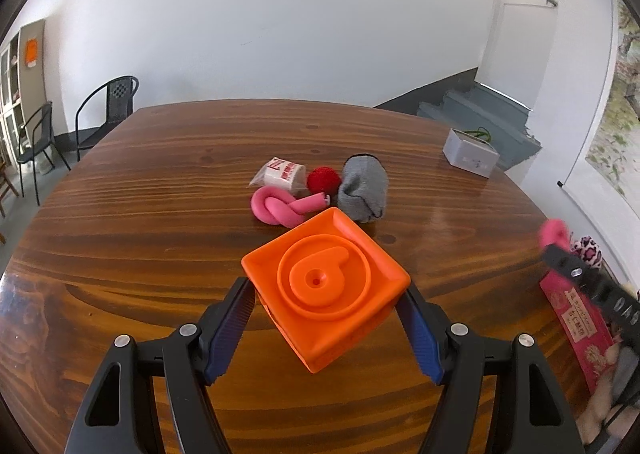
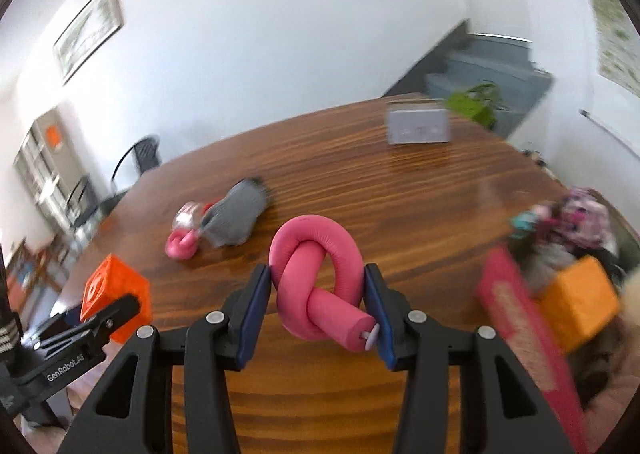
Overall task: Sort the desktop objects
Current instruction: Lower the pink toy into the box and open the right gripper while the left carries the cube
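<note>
My left claw [image 1: 326, 328] is closed on an orange plastic cube with a raised spiral on its top face [image 1: 326, 286]; my blue pads press two opposite corners and carry it tilted above the brown wooden surface [image 1: 160, 238]. My right claw [image 2: 318, 306] is closed on a knotted pink foam rod [image 2: 314, 274], one pad against each side of the knot, with the rod's capped end poking toward five o'clock beside the right pad.

From the left wrist view, just beyond the cube at twelve o'clock lies a small cluster on the surface: a second knotted pink foam rod [image 1: 280, 208], behind it a white packet with red print [image 1: 282, 174], a fuzzy red ball [image 1: 323, 180] to the packet's right, and a rolled grey sock [image 1: 363, 188] at one o'clock, touching the ball. Farther out at two o'clock a grey rectangular box [image 1: 470, 152] sits near the far edge of the surface, well apart from the cluster.

From the right wrist view, at three o'clock there is a red printed box [image 2: 520, 330], blurred, with a yellow-orange block [image 2: 578, 306] and patterned fabric items [image 2: 580, 218] piled in it; I cannot tell those apart. Something bright green [image 2: 474, 104] shows just behind the grey box.
</note>
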A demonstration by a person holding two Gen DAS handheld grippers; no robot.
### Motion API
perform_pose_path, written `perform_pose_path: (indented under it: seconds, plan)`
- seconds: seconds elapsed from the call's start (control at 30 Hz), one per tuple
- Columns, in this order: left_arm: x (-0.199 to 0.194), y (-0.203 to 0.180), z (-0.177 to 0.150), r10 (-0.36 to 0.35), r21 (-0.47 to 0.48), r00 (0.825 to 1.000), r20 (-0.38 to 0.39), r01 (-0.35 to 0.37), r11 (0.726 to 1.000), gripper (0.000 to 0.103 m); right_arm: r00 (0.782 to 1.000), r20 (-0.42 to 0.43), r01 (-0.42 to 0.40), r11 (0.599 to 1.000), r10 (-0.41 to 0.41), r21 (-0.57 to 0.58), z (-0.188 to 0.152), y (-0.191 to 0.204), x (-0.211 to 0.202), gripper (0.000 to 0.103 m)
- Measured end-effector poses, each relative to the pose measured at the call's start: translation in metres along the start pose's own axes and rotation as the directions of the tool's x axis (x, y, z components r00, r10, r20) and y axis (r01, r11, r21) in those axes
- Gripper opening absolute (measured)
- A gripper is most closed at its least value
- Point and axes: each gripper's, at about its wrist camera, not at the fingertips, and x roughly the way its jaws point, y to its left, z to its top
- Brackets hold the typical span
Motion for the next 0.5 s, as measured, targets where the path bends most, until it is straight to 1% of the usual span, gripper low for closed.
perform_pose_path:
  seconds: [0.13,0.27,0.37,0.5]
  plan:
    - [-0.001,-0.004,-0.001,-0.01,0.009,1.0,0.0,0.01,1.0,0.074,0.995,0.028,0.095,0.993,-0.097,0.069,0.002,-0.038,-0.017,0.051]
    - [-0.002,-0.007,-0.002,-0.013,0.016,1.0,0.0,0.013,1.0,0.074,0.983,0.015,0.18,0.975,-0.183,0.128,0.007,-0.071,-0.025,0.051]
    - [-0.002,-0.008,-0.003,-0.014,0.02,1.0,-0.001,0.014,1.0,0.074,0.978,0.014,0.205,0.97,-0.209,0.133,0.012,-0.084,-0.024,0.051]
    - [-0.001,-0.009,-0.004,-0.012,0.021,1.0,-0.003,0.012,1.0,0.074,0.975,0.007,0.22,0.967,-0.222,0.126,0.015,-0.085,-0.017,0.051]
